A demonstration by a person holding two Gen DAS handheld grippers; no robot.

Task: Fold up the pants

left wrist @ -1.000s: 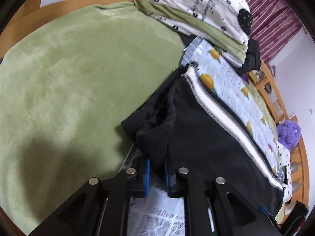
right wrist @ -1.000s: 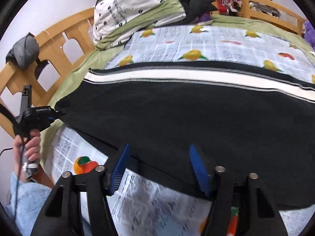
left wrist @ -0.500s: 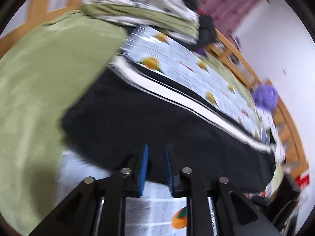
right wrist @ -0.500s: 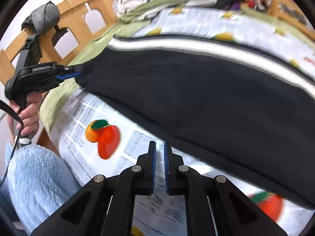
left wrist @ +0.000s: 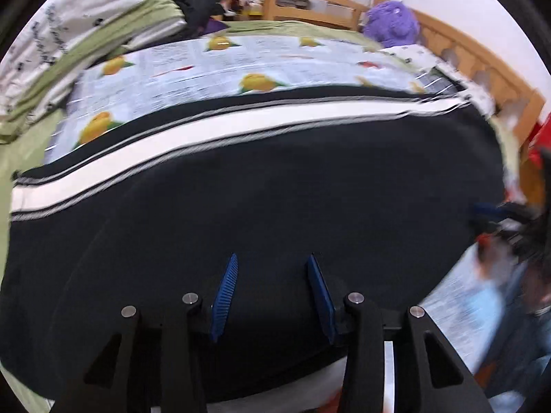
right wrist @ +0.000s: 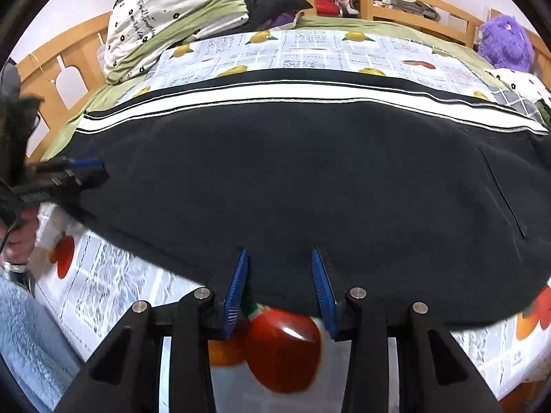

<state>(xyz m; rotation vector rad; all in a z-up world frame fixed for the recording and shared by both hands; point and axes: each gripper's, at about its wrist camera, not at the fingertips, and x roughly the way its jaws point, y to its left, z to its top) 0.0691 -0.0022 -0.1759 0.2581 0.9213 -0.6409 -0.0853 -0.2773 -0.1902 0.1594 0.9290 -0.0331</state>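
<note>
Black white-striped fabric pants (right wrist: pixel 292 172) lie flat across the bed's fruit-print sheet (right wrist: pixel 310 48); my left claw (left wrist: pixel 272 296) and right claw (right wrist: pixel 280 285) gape apart over their near edge.

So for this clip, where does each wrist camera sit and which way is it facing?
Left wrist: on the left gripper, low at the bed's near edge, looking across the black pants toward the far rail; its open fingers show, the right gripper blurred at right.
Right wrist: on the right gripper, same low outlook; open fingers, left gripper at left.
Shared: pants' white stripe, fruit-print sheet, purple plush.
</note>
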